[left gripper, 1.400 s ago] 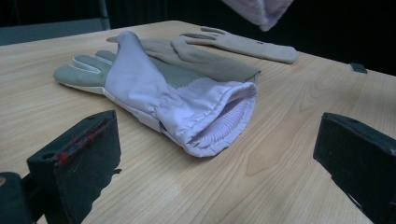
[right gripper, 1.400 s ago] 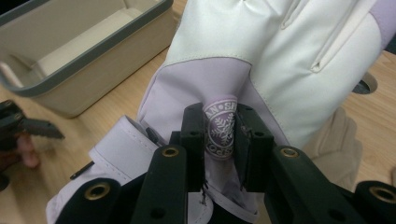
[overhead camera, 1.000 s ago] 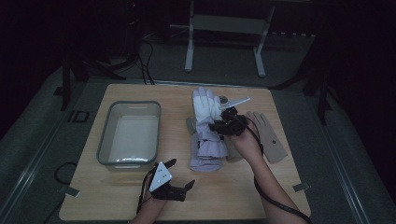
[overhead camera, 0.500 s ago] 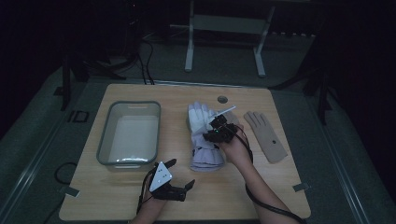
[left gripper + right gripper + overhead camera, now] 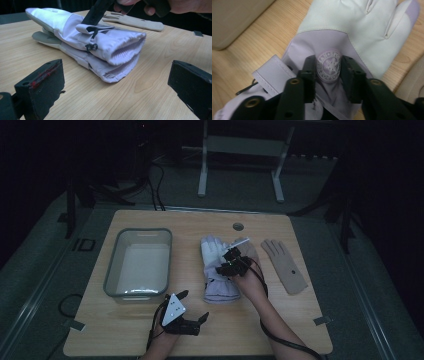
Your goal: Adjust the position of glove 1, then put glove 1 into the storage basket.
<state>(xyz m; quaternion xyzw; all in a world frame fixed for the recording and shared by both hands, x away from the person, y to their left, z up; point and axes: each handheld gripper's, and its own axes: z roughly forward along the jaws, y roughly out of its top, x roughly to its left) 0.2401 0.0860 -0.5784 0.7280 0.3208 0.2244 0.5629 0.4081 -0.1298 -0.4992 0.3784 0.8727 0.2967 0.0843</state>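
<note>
Two lilac-and-white ski gloves (image 5: 216,275) lie stacked at the table's middle, cuffs toward me; in the left gripper view the stack (image 5: 100,47) sits just beyond the jaws. My right gripper (image 5: 226,265) points down onto the upper glove (image 5: 352,22). Its jaws have just been opening and stand on either side of the round snowflake badge (image 5: 328,65), the right gripper (image 5: 328,62) resting on the fabric without pinching it. My left gripper (image 5: 196,305) lies near the front edge with its jaws wide; between them the left gripper (image 5: 115,71) holds nothing.
A clear plastic bin (image 5: 112,270) stands on the left half of the wooden table (image 5: 280,320). A thin beige glove (image 5: 285,265) lies flat to the right of the stack. A small round grommet (image 5: 238,226) sits near the far edge.
My right gripper has come down and toward me over the lilac gloves, and the upper glove now lies flat on the lower one. The left gripper has not moved.
</note>
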